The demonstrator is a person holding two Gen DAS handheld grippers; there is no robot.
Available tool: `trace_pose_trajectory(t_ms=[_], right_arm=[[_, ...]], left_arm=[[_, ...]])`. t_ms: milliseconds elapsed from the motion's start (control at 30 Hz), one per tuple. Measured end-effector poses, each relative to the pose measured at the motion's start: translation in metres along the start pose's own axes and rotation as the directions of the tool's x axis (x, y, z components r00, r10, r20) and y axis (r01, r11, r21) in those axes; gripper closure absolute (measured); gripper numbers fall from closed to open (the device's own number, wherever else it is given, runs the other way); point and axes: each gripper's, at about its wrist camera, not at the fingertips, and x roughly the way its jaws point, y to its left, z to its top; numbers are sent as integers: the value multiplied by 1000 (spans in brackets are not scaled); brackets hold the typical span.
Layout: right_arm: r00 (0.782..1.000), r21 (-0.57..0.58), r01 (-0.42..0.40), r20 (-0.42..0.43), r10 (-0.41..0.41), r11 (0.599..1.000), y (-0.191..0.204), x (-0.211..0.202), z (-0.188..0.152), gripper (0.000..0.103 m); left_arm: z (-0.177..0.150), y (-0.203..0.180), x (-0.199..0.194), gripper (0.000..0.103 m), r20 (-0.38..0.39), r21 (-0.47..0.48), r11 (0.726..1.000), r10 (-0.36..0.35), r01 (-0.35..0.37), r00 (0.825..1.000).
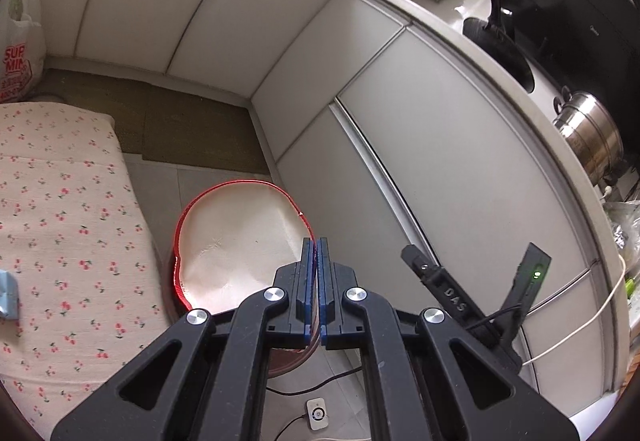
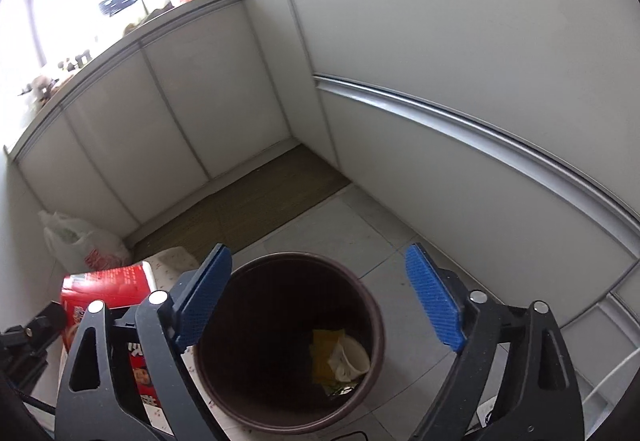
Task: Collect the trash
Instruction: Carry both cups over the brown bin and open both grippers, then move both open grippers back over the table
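In the left wrist view my left gripper (image 1: 316,245) is shut on the rim of a red paper tub (image 1: 236,241) with a white inside, held over the floor beside the brown bin, whose edge shows under the fingers. In the right wrist view my right gripper (image 2: 320,293) is open and empty, right above the round brown trash bin (image 2: 288,345). At the bin's bottom lie a white crumpled cup (image 2: 350,359) and a yellow wrapper (image 2: 326,353). The red tub (image 2: 108,293) shows at the left of the bin.
White cabinet fronts (image 1: 460,169) line the back and right. A floral cushion (image 1: 60,233) lies at left, with a plastic shopping bag (image 1: 20,41) behind it. A brown mat (image 2: 248,209) covers the floor corner. A pan (image 1: 496,37) and a steel pot (image 1: 592,133) sit on the counter. Cables and a small white device (image 1: 317,413) lie on the floor.
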Motion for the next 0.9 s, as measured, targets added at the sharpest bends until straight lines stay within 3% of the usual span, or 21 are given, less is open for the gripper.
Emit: trace_pose_trajectory(t_ms=[333,500,567,633,900], right_arm=[[996,86,86,6,-87,993,-33,-2,5,7],[992,71,127,-1,-127,989,-38,-5,3,7],[990,53,144,5,-144,988,-39,-6,1,7],[988,35,154,11,-155,987,-37,-7,2,7],[987,-60,155,37,-153,986,-12,-18,-9,7]], left_arm=[[-3,-22,59,101,-65,27,999,21,-20,998],[-5,-29,73,99,-67,50,997,56,-52,996],[-8,-32,73,90,-58,73,994,81,-77,995],[-10,-30,71,65,-45,61,993,107,-104,993],[-20,-20,49,59,13,80,967,242,-242,970]])
